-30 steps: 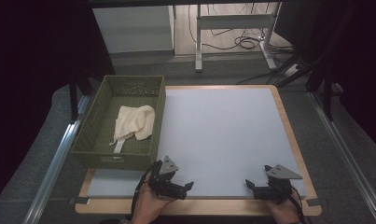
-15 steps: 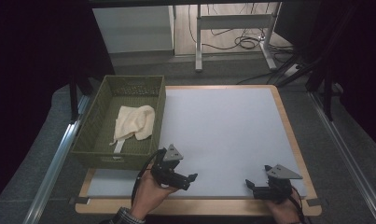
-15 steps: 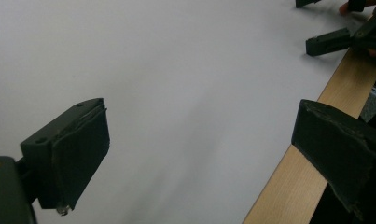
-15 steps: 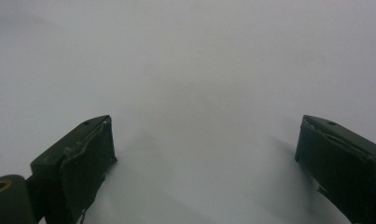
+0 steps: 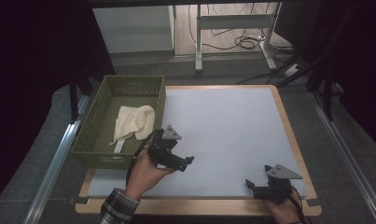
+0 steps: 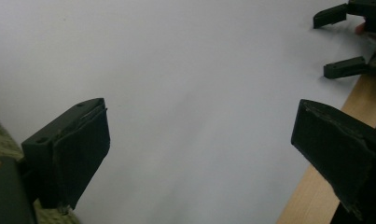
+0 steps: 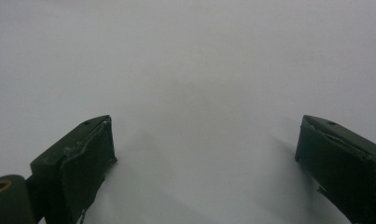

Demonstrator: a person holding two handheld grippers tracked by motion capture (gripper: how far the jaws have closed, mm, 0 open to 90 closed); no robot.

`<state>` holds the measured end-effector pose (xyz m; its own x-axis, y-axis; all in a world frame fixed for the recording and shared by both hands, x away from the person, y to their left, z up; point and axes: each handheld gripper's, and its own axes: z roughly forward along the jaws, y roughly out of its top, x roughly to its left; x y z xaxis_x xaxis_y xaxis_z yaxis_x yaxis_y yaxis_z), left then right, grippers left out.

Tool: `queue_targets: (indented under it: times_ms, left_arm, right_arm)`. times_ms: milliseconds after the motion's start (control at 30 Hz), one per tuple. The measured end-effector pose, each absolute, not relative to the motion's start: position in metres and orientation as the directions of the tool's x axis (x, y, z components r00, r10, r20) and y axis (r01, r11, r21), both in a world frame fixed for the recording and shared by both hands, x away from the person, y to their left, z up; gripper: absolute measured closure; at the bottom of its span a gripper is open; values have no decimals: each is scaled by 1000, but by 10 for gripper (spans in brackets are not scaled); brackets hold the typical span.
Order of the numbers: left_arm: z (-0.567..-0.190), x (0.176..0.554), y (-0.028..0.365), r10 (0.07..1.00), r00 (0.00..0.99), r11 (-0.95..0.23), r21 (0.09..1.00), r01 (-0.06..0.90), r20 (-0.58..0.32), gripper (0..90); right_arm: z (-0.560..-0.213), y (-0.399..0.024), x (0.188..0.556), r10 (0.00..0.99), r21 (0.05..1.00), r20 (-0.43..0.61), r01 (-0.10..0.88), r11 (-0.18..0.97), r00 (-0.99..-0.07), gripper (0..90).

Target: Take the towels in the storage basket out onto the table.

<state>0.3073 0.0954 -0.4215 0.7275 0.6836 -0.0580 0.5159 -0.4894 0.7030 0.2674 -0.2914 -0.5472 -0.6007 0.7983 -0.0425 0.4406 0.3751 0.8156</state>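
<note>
The left claw [image 5: 185, 161] hung just above the pale surface [image 5: 223, 126], close beside the near right corner of the green basket [image 5: 99, 140] — released, its two black jaws spread wide with nothing between them. In the left gripper view those jaws framed bare surface, with a sliver of the basket's green mesh at the lower left and the wooden border [image 6: 311, 196] of the surface at the lower right. The person's left hand [image 5: 146, 172] gripped the tool from below, a plaid sleeve [image 5: 115, 207] showing at the wrist.

A cream cloth [image 5: 132, 122] lay crumpled inside the basket, toward its middle, with a narrow strip trailing toward the near wall. The cloth sat apart from the left claw, the basket's wall standing between them.

The right claw [image 5: 252, 185] rested low near the surface's near right corner, well apart from the basket and the cloth. It too was released — in the right gripper view its jaws stood far apart over plain surface, holding nothing. The left gripper view caught it farther off at the upper right, jaws parted.
</note>
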Motion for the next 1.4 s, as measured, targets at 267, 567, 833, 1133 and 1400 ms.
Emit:
queue_targets:
  times_ms: [267,567,833,1133,1400]
  left_arm:
    - [-410,335,114,714,699,-498,675,545,-38,49]
    - [-402,360,137,750,660,-472,660,584,-48,49]
    - [-401,380,165,799,598,-438,627,644,-56,45]
    - [-402,398,197,852,520,-397,580,711,-55,43]
    - [-416,418,221,893,447,-362,516,776,-46,46]
  right_arm:
    - [-547,-291,267,798,816,-43,440,376,-601,44]
    - [-547,-292,267,798,816,-43,440,376,-602,44]
    - [-547,-291,267,798,816,-43,440,376,-602,44]
    - [-547,-291,267,797,816,-43,440,376,-602,44]
    - [-547,-291,267,798,815,-43,440,376,-602,44]
